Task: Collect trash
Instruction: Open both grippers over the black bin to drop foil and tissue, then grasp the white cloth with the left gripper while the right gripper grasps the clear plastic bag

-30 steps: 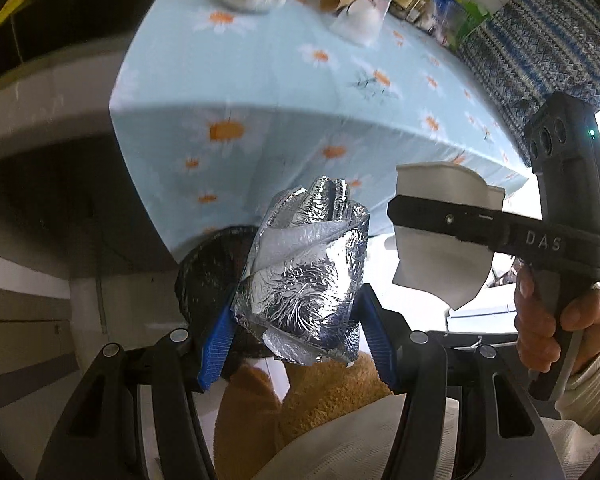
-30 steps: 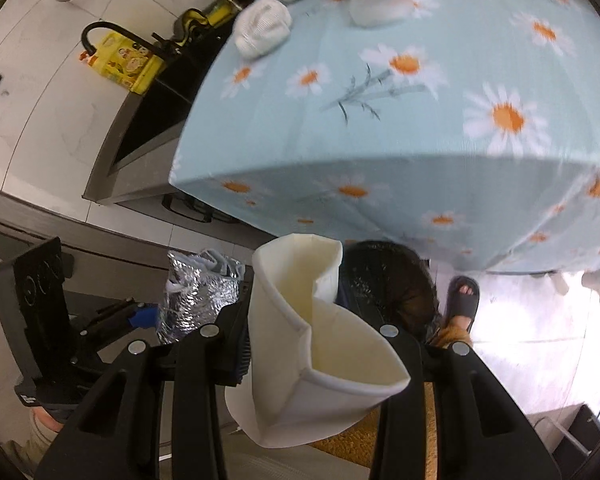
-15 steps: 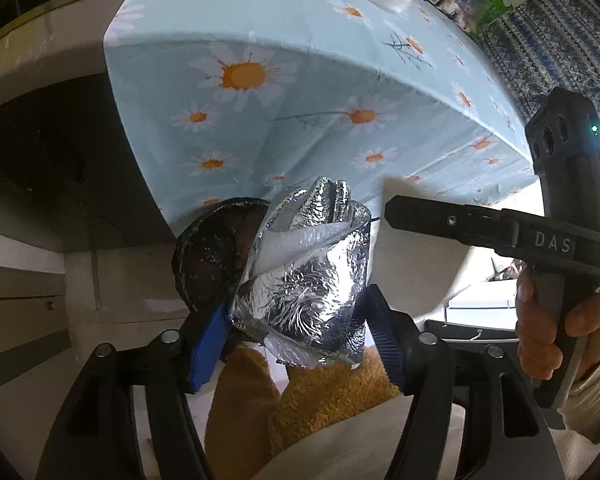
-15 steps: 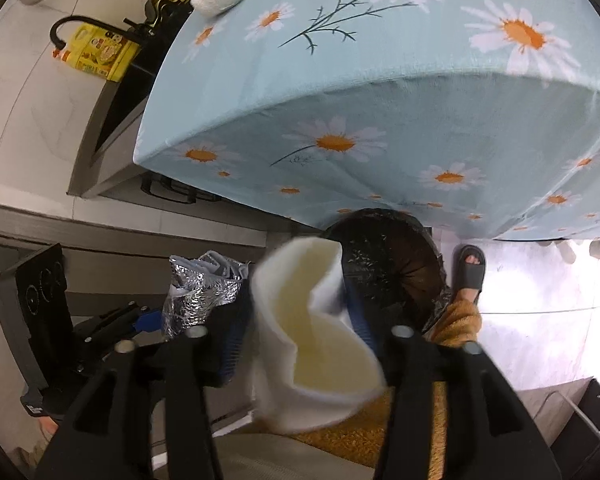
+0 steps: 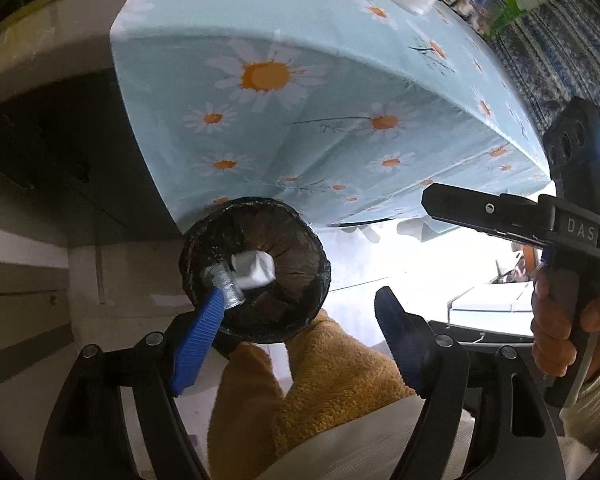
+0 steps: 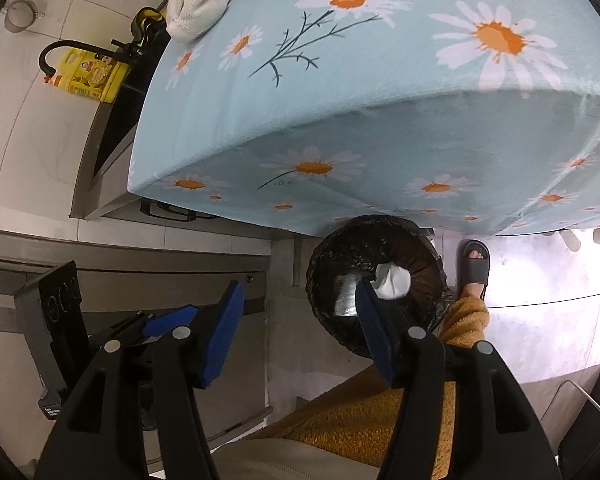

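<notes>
Jaws are seen opening on both the left gripper and the right gripper, with nothing between them. Beyond, the crumpled silver foil wrapper and white paper cup are seen inside the round black-lined bin, under the daisy-print blue counter.

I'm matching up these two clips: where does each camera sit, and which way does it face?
Left wrist: on the left gripper, looking steeply down into the bin; shows its opening fingers, an orange trouser leg and the right gripper.
Right wrist: on the right gripper, facing down at the bin; shows opening fingers and a sandalled foot.
Shared: bin, foil, cup, tablecloth.
</notes>
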